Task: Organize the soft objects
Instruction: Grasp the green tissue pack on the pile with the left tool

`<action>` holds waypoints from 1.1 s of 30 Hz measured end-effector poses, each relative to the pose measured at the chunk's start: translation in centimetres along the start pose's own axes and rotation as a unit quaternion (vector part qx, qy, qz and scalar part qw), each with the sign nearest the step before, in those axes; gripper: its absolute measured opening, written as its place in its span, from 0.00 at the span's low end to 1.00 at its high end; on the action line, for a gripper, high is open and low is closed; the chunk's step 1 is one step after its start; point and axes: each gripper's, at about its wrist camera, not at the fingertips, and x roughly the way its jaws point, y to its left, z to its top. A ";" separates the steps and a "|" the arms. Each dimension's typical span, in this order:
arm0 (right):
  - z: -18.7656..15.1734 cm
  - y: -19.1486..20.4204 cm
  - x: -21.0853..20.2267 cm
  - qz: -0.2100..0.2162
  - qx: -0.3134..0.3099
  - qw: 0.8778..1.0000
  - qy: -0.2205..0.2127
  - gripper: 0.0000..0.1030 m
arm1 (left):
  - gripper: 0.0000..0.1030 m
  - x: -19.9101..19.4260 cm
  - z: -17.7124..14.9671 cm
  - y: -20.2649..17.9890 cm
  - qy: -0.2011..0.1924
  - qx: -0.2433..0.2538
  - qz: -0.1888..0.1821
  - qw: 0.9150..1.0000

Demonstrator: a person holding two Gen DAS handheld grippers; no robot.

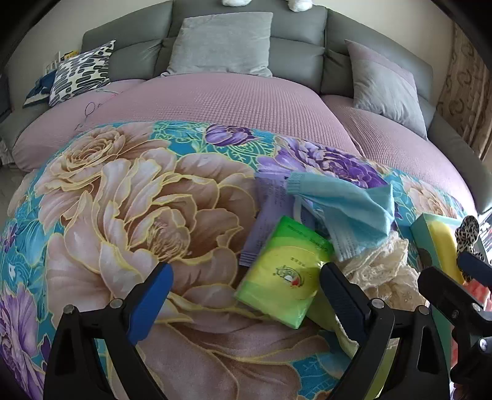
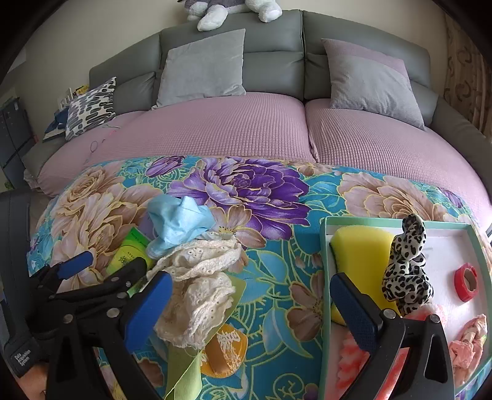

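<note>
My left gripper (image 1: 246, 286) is open and empty, low over the floral blanket, its right finger beside a green tissue pack (image 1: 281, 277). Behind the pack lie a light blue cloth (image 1: 350, 209), a purple sachet (image 1: 270, 212) and a cream lace cloth (image 1: 381, 267). My right gripper (image 2: 252, 295) is open and empty, between the lace cloth (image 2: 203, 286) on its left and a green-rimmed tray (image 2: 324, 246) on its right. The tray holds a yellow sponge (image 2: 359, 246), a leopard-print cloth (image 2: 406, 270), a red tape roll (image 2: 467, 281) and pink cloths (image 2: 467, 341).
A green cloth (image 2: 184, 369) and an orange patch (image 2: 224, 354) lie under the lace. Grey pillows (image 2: 203, 64) and a patterned pillow (image 2: 90, 106) lean on the grey headboard. Plush toys (image 2: 227, 9) sit on top of it. Pink bedspread (image 2: 215, 123) lies beyond the blanket.
</note>
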 end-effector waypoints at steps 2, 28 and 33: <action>0.0 0.0 0.0 -0.001 0.001 1.000 0.001 1.00 | 0.91 0.1 -0.1 -0.5 0.002 0.011 -0.002 1.000; -0.6 1.2 1.3 0.006 -0.024 0.999 0.025 1.00 | 0.56 0.3 -0.2 -0.5 0.033 0.011 -0.008 0.999; -1.0 2.0 1.9 0.009 -0.037 0.999 0.033 1.00 | 0.56 -0.3 0.0 1.1 0.032 -0.020 0.009 0.999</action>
